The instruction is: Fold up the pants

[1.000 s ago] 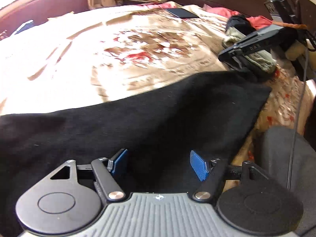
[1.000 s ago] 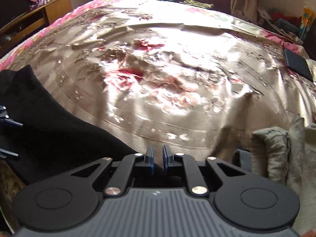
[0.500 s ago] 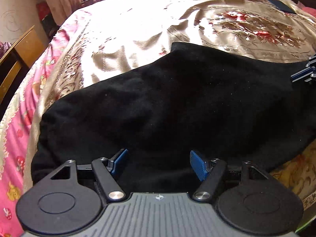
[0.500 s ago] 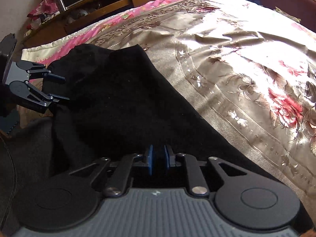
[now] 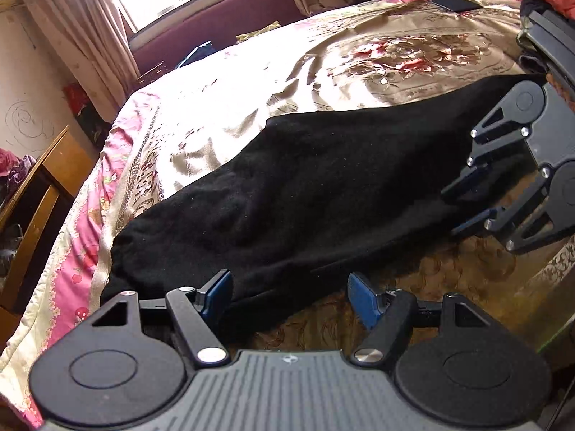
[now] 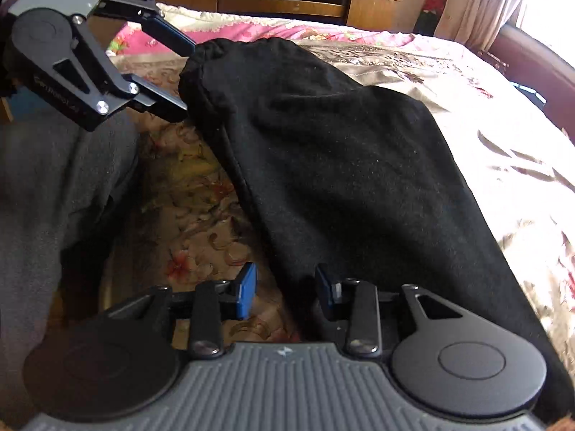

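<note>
Along the near edge of my floral satin bedspread (image 5: 395,54) the folded black fleece pants (image 5: 323,179) lay lengthwise, so my left gripper (image 5: 289,292) and right gripper (image 6: 285,289) straddled opposite ends, jaws widening, nothing clamped, ready to lift.

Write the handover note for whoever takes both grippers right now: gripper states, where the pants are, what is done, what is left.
Left gripper: jaws opening, wide apart at one end of the black pants; the cloth edge lies between the pads, not pinched.
Right gripper: jaws opening at the opposite end, straddling the near edge of the pants, not clamped.
Pants: a long dark strip along the near side of the floral bedspread, apparently already folded lengthwise; I cannot count the layers.
Left: grip both ends, fold the strip across, smooth it.
</note>
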Demonstrator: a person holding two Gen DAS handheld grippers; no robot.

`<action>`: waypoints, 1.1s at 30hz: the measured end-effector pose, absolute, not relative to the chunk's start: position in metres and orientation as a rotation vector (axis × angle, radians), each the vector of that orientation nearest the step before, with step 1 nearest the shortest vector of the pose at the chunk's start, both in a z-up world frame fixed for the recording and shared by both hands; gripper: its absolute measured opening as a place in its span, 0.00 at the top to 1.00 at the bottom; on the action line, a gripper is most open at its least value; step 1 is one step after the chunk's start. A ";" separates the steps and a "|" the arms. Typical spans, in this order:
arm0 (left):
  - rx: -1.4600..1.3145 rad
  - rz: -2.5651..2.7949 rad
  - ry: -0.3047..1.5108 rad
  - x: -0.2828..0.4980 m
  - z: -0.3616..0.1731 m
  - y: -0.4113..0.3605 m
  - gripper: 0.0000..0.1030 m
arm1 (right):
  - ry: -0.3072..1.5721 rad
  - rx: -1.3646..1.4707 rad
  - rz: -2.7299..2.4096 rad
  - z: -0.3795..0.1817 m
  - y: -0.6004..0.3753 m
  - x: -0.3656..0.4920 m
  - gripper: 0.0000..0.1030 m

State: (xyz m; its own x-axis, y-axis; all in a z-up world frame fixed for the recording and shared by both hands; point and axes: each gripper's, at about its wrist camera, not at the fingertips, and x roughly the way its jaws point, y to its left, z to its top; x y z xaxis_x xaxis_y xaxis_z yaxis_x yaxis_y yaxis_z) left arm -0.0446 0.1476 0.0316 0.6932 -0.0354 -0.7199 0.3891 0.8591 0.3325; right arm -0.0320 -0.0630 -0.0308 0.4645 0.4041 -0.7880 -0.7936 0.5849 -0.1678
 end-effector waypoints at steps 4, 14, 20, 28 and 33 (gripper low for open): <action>0.554 -0.331 0.772 -0.041 0.018 0.143 0.19 | 0.817 -0.560 0.778 -0.037 -0.056 -0.016 0.65; 0.489 -0.315 0.802 -0.003 0.002 0.175 0.25 | 1.003 -0.095 0.728 -0.001 -0.086 0.044 0.89; 0.532 -0.335 0.808 -0.003 -0.003 0.180 0.27 | 1.054 -0.210 0.778 -0.001 -0.078 0.036 0.82; 0.562 -0.271 0.895 -0.016 -0.020 0.204 0.34 | 1.107 -0.306 0.903 -0.019 -0.058 -0.002 0.79; 0.477 -0.264 0.873 -0.029 -0.005 0.211 0.34 | 1.036 -0.351 0.861 -0.017 -0.057 -0.014 0.79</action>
